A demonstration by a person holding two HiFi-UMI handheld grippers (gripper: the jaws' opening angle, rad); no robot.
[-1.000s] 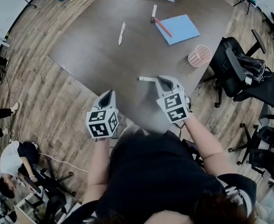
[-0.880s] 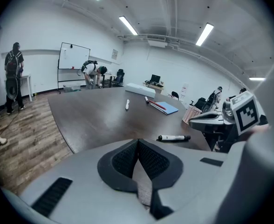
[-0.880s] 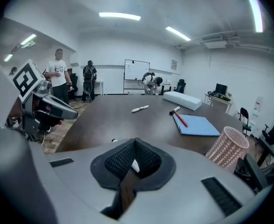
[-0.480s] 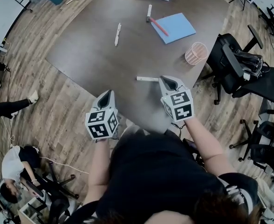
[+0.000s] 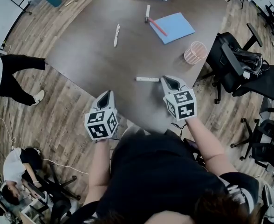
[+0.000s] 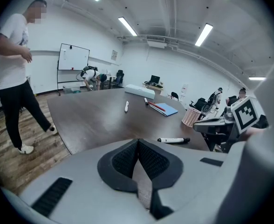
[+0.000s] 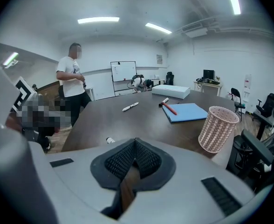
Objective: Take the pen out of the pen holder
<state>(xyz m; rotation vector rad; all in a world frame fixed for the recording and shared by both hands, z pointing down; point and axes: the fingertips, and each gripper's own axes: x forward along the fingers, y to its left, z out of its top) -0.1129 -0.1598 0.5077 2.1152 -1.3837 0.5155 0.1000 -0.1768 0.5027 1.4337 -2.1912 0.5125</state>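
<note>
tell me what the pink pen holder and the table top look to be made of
Pen holder: likely moulded plastic, matte pale pink; its wall is an open woven-looking lattice, though painted metal mesh can't be ruled out.
Table top: probably wood veneer or laminate, dark brown, smooth with a soft sheen that catches light.

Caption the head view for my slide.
Left tool and right tool, both shut, at the table; marker nearby, pink pen holder beyond.

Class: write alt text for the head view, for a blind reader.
A person holds the left gripper and right gripper, both shut and empty, at the edge of a dark table. A white marker lies beyond the right one; a pink pen holder stands farther right.
</note>
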